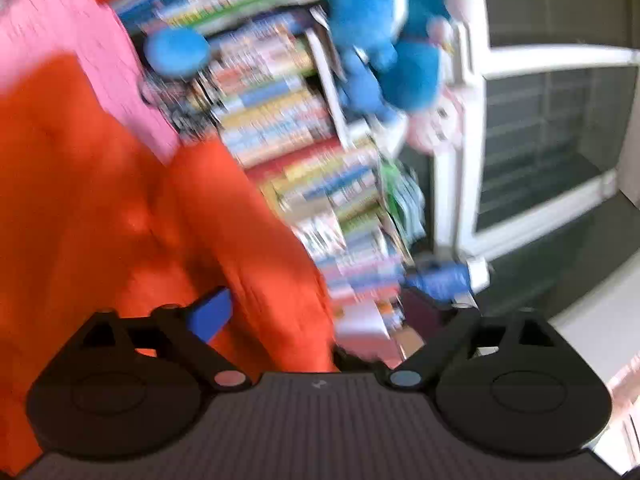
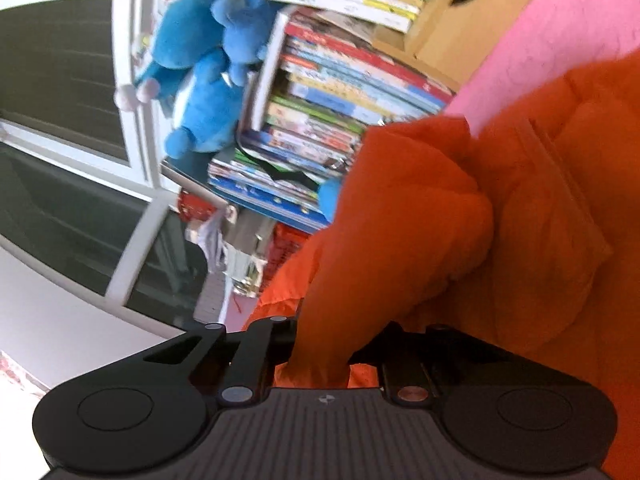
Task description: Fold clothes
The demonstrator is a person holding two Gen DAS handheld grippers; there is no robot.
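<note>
- Here, the right gripper (image 2: 320, 364) pinches a bunched orange garment (image 2: 500, 220), centre-right of frame.
- The left gripper (image 1: 320, 308) gapes empty; folding looks barely begun.

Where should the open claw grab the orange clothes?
Grab the orange garment at its loose edge beside the open left claw, coming from the bookshelf side. The edge hangs free there, thin enough to pinch. The right claw already pinches a bunched fold.
</note>
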